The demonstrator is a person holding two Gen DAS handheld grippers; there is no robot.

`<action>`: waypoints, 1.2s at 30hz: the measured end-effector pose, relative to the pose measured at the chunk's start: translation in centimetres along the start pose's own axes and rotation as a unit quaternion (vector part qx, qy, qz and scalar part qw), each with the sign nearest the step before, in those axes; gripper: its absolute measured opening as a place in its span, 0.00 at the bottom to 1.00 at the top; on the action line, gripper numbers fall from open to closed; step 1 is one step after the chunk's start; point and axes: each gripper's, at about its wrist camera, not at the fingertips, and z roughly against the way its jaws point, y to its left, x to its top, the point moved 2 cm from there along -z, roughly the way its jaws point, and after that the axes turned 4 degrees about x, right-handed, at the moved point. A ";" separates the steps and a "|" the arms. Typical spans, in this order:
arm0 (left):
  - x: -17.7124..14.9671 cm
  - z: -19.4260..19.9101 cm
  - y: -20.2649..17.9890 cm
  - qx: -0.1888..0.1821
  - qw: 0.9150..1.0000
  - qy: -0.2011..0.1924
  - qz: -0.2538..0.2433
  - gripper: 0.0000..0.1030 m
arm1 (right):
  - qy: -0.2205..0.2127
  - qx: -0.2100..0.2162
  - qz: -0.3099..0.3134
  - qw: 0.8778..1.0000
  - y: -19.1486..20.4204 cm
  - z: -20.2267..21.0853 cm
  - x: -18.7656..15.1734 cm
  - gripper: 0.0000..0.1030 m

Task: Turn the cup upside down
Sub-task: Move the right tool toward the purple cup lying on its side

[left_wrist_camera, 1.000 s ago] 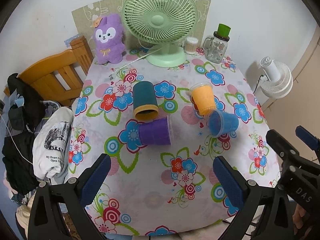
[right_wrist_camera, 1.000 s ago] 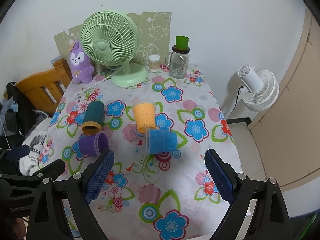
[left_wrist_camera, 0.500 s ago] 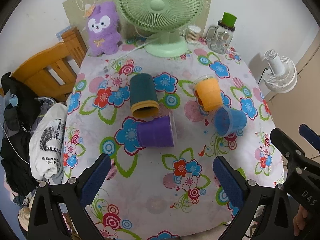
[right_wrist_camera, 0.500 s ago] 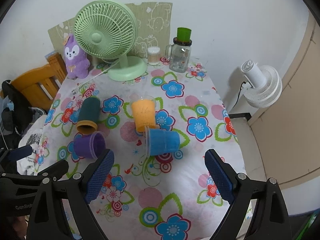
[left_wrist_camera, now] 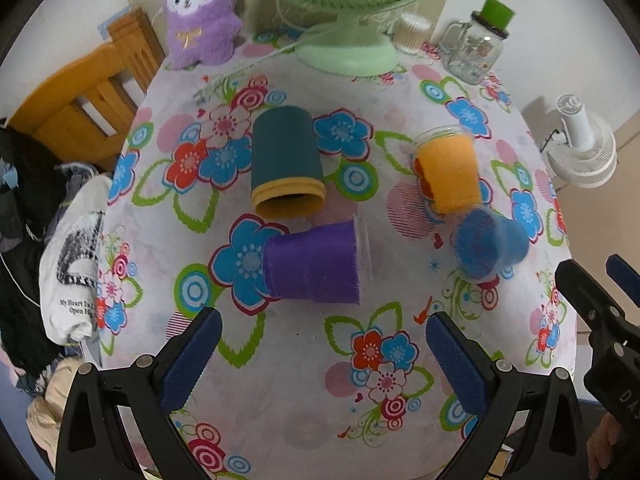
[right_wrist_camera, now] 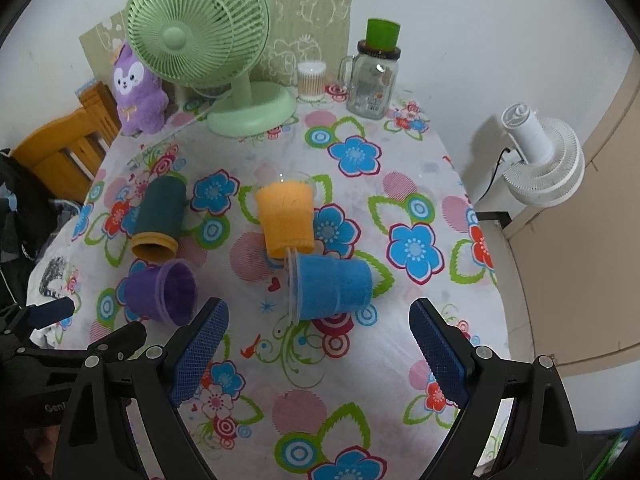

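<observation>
On the left, a wooden chair (left_wrist_camera: 80,112) draped with clothes (left_wrist_camera: 72,264) stands beside the table (left_wrist_camera: 304,412), which is covered in a flowered cloth. At the back sit a purple plush (left_wrist_camera: 200,12), a green fan (right_wrist_camera: 224,64), a small jar of swabs (right_wrist_camera: 311,80) and a glass mug (right_wrist_camera: 372,80) with a green lid. Four cups lie on their sides mid-table: the teal cup (left_wrist_camera: 285,162) with its mouth toward the camera, the purple cup (left_wrist_camera: 316,266) just below it, crosswise, mouth to the right, then the orange cup (right_wrist_camera: 286,218) and, touching its lower end, the blue cup (right_wrist_camera: 330,286) with its mouth to the left. The left gripper (left_wrist_camera: 320,354) hovers over the near table with its jaws wide apart and nothing between them, the purple cup just ahead. The right gripper (right_wrist_camera: 318,346) is likewise spread and bare, with the blue cup just ahead of it. A white fan (right_wrist_camera: 540,156) stands off the table at far right.
</observation>
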 end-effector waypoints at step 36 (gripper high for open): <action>1.8 -9.5 0.5 -0.042 0.998 0.035 -0.021 0.80 | 0.099 -0.012 0.038 0.994 3.1 -9.2 -0.6 0.91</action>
